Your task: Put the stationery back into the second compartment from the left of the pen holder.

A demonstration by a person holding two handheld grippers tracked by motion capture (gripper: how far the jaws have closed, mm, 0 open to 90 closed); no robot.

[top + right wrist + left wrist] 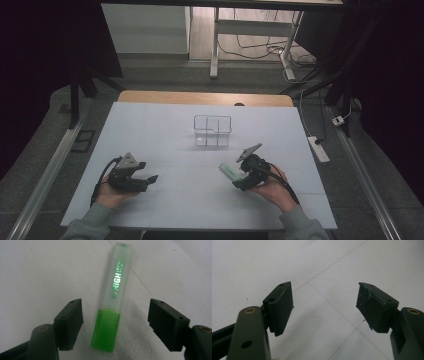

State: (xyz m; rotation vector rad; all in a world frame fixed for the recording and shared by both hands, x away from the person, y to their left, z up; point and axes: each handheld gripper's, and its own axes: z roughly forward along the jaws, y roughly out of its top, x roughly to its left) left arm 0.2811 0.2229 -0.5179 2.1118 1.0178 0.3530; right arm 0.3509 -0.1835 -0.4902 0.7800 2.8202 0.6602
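In the high view, a white table top (165,200) carries a clear plastic organiser box with several compartments (213,130) near its middle. The left gripper (150,179) rests low over the near left part of the table, held by the person's left hand (112,192), and its jaws stand wide with nothing between them. The right gripper (238,183) is at the near right, held by the right hand (272,187), and it points toward a translucent highlighter pen with a green cap (231,171). The pen lies flat on the table, in front of the organiser box and well apart from it. From this height I cannot tell for sure if the jaws touch the pen.

In the left gripper view, the two black jaws stand far apart, and between them there is bare white table surface (324,270) with thin seam lines.

In the right gripper view, the highlighter pen (112,305) lies on the table between the two black jaws, with its green cap toward the camera and its frosted body, printed "HIGH LIGHTER", going away. The jaws are wide, one on each side of the cap end, and there is a clear gap on both sides, so the pads do not press on it.
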